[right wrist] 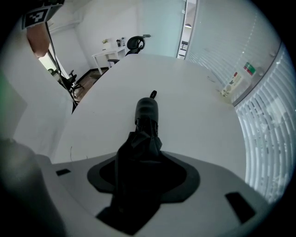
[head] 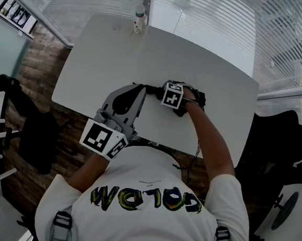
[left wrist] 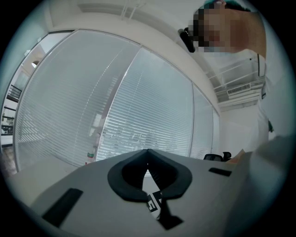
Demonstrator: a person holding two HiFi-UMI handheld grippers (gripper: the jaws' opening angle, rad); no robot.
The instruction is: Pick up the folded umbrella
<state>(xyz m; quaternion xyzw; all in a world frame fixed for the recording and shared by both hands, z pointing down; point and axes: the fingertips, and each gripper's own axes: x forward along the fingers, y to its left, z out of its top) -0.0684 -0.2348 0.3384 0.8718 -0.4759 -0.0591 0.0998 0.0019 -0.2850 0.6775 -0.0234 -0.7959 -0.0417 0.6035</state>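
The folded black umbrella [right wrist: 145,115] lies on the white table [head: 199,48], its handle end pointing away from me in the right gripper view. My right gripper [right wrist: 138,171] points steeply down over it, and its jaws stand against both sides of the bunched fabric. In the head view only a short black end of the umbrella [head: 152,89] shows beside the right gripper [head: 176,101]. My left gripper [head: 141,91] is held level near my body, just left of the umbrella. Its fingertips meet with nothing between them, as the left gripper [left wrist: 148,151] shows in its own view.
A small bottle [head: 140,21] stands at the table's far edge by the window blinds. Black office chairs sit right [head: 275,144] and left [head: 34,133] of the table. The tabletop beyond the umbrella is bare white.
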